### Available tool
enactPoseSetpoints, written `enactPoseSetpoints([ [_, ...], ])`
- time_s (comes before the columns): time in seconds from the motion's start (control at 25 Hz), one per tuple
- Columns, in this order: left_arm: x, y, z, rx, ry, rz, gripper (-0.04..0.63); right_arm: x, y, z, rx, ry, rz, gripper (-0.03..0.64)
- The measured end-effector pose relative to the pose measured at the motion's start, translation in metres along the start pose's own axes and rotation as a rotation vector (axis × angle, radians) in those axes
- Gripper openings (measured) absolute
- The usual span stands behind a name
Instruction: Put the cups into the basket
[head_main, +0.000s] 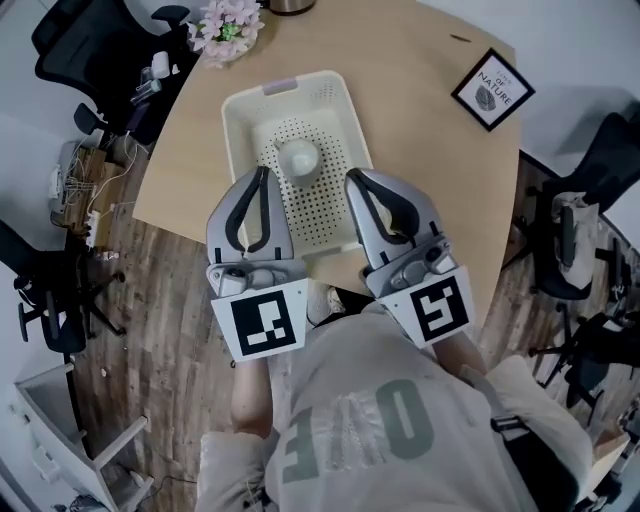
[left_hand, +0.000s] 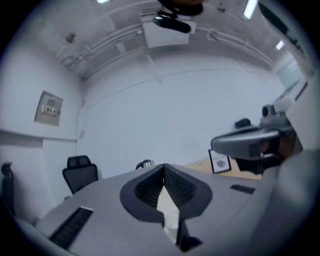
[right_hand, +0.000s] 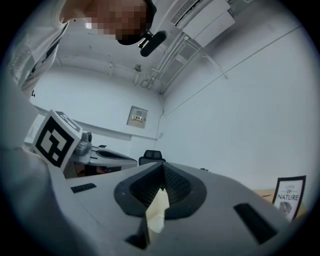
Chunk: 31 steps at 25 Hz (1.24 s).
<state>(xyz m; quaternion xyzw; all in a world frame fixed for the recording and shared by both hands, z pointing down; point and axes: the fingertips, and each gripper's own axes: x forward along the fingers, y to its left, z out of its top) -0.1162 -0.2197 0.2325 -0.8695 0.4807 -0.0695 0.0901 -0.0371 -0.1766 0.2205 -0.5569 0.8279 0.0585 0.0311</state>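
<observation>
A white perforated basket (head_main: 240, 115) stands on the round wooden table. One white cup (head_main: 298, 158) sits upside down inside it, towards the far half. My left gripper (head_main: 262, 172) hangs over the basket's near left rim, jaws shut and holding nothing. My right gripper (head_main: 352, 178) hangs over the near right rim, also shut and holding nothing. In the left gripper view the left gripper (left_hand: 164, 166) has its pads meeting at the tip. The right gripper (right_hand: 163, 166) looks the same in its own view. Both point up towards the far wall.
A pot of pink flowers (head_main: 228, 28) and a dark vessel (head_main: 290, 5) stand at the table's far edge. A framed sign (head_main: 492, 89) sits at the far right. Office chairs (head_main: 70, 40) surround the table on the wooden floor. The person's torso fills the bottom of the head view.
</observation>
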Motion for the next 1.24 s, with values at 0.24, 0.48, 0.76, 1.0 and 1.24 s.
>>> enactPoseSetpoints([
  [0.24, -0.041, 0.011, -0.021, -0.286, -0.078, 0.096, 0.011, -0.008, 0.008, 0.008, -0.056, -0.016, -0.032, -0.002],
  [0.48, -0.059, 0.01, -0.02, -0.235, -0.067, 0.135, 0.011, -0.015, 0.018, 0.009, -0.068, -0.004, -0.046, -0.002],
  [0.76, -0.061, -0.002, -0.011, -0.196, -0.087, 0.099, 0.011, -0.023, 0.028, 0.009, -0.051, 0.008, -0.043, -0.002],
  [1.0, -0.062, -0.013, -0.014, -0.214, -0.089, 0.067, 0.011, -0.024, 0.03, 0.011, -0.069, -0.001, -0.04, -0.002],
  [1.24, -0.058, -0.008, -0.013, -0.184, -0.08, 0.083, 0.011, -0.021, 0.027, 0.009, -0.07, 0.004, -0.038, -0.002],
])
